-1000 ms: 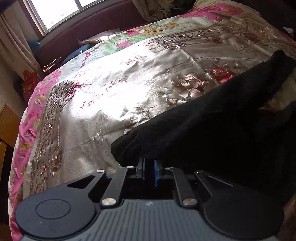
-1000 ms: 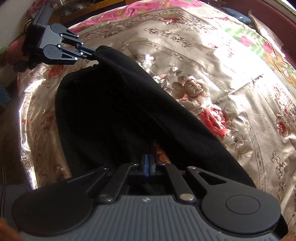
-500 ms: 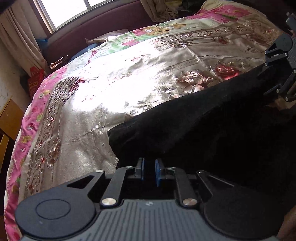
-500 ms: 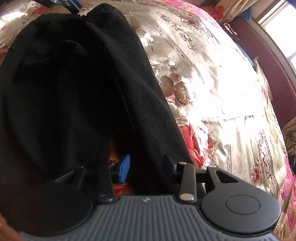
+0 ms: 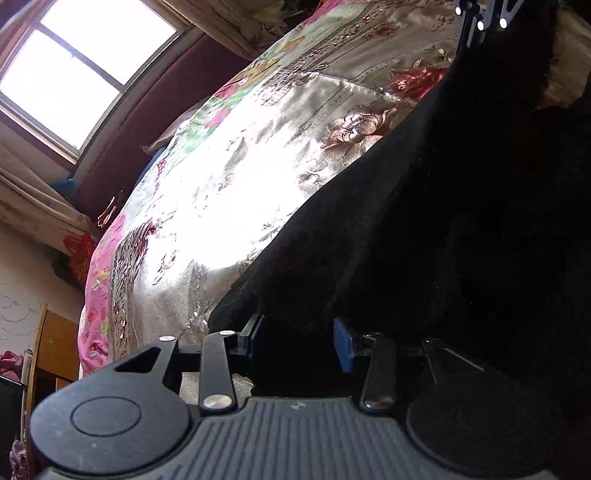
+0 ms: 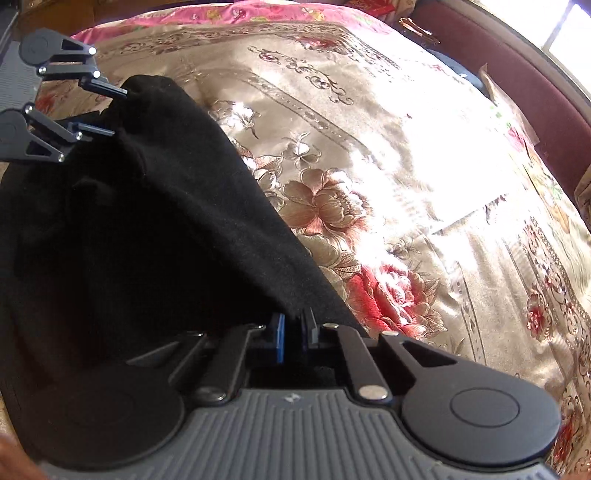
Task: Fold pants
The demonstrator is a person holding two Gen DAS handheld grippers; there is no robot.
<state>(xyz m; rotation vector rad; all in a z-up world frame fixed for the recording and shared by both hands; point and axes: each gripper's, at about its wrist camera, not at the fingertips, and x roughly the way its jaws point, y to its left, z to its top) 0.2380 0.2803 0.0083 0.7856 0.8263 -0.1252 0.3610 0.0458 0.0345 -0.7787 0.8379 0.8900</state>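
Black pants (image 5: 424, 206) lie on a shiny floral bedspread (image 5: 236, 177). My left gripper (image 5: 299, 341) is open at one end of the pants, black cloth lying between its spread blue pads. In the right wrist view the left gripper (image 6: 118, 110) shows far left with fingers apart at the pants' edge (image 6: 147, 96). My right gripper (image 6: 291, 334) is shut on the pants (image 6: 166, 229) at the other end, cloth pinched between its blue pads. Part of the right gripper (image 5: 480, 18) shows top right in the left wrist view.
The bedspread (image 6: 388, 177) stretches out sunlit beyond the pants. A dark red headboard (image 5: 147, 122) and a window (image 5: 74, 70) stand at the far end. A wooden cabinet (image 5: 51, 343) is beside the bed.
My left gripper has opened, letting go of the pants end. My right gripper, open half a second ago, has closed on the cloth.
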